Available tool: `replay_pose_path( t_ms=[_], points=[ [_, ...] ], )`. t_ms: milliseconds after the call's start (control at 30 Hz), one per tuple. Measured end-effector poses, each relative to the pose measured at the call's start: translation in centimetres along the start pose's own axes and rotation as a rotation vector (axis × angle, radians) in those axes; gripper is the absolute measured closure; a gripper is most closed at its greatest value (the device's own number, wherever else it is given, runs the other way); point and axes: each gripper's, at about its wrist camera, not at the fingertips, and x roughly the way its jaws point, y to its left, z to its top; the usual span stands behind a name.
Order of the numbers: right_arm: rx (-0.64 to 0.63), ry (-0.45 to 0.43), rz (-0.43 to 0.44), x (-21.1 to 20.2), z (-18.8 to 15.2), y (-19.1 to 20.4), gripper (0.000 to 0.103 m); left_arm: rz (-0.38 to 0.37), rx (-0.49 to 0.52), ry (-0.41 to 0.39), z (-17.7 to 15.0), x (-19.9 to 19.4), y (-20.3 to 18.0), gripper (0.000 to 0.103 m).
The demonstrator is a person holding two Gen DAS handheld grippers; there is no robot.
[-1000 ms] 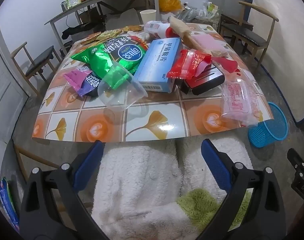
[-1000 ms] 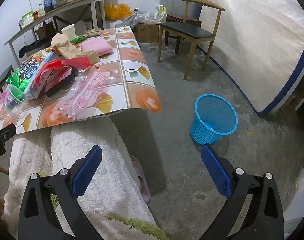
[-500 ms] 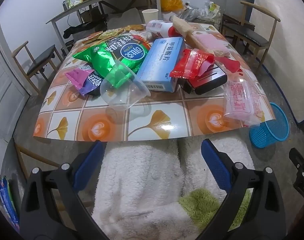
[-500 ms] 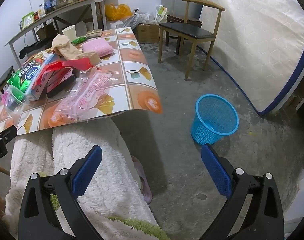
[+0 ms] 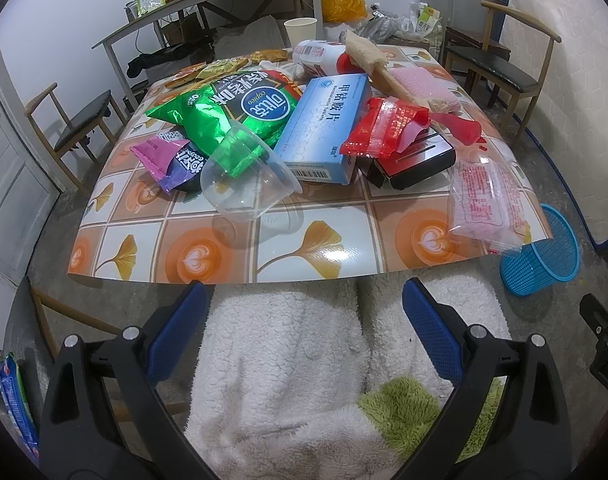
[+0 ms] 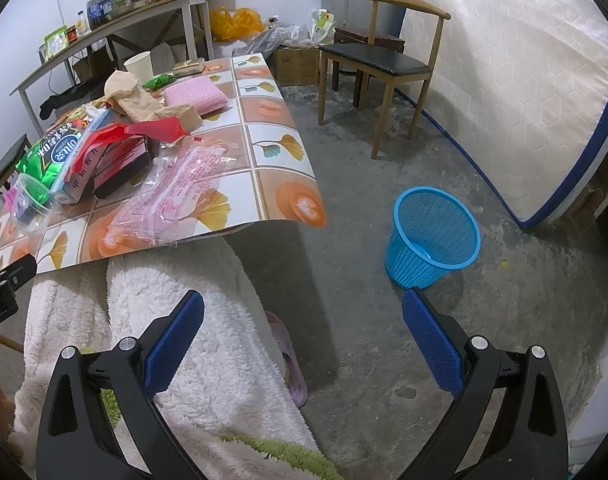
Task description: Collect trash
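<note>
Little has moved since the earlier frames: both views have only drifted slightly, and the trash lies as it did. Left claw (image 5: 304, 312) and right claw (image 6: 304, 320) both hang wide open and empty, low over the person's lap, short of the desk (image 5: 232, 256).

By the look of it, collecting has not begun. Ahead of the left claw sit a clear plastic cup (image 5: 248, 180), green snack bag (image 5: 228, 114), blue box (image 5: 328, 128), red wrapper (image 5: 384, 128) and pink packet (image 5: 486, 204).

Ahead and right of the right claw, the blue basket (image 6: 434, 236) stands on the floor, seemingly empty.
</note>
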Motion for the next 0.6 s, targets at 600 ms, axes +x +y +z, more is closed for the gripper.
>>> replay_pose_path(
  t_ms=[600],
  points=[
    [0.001, 0.0, 0.003, 0.06, 0.11, 0.07, 0.007, 0.002, 0.001, 0.001, 0.03, -0.02, -0.08, 0.009]
  ],
)
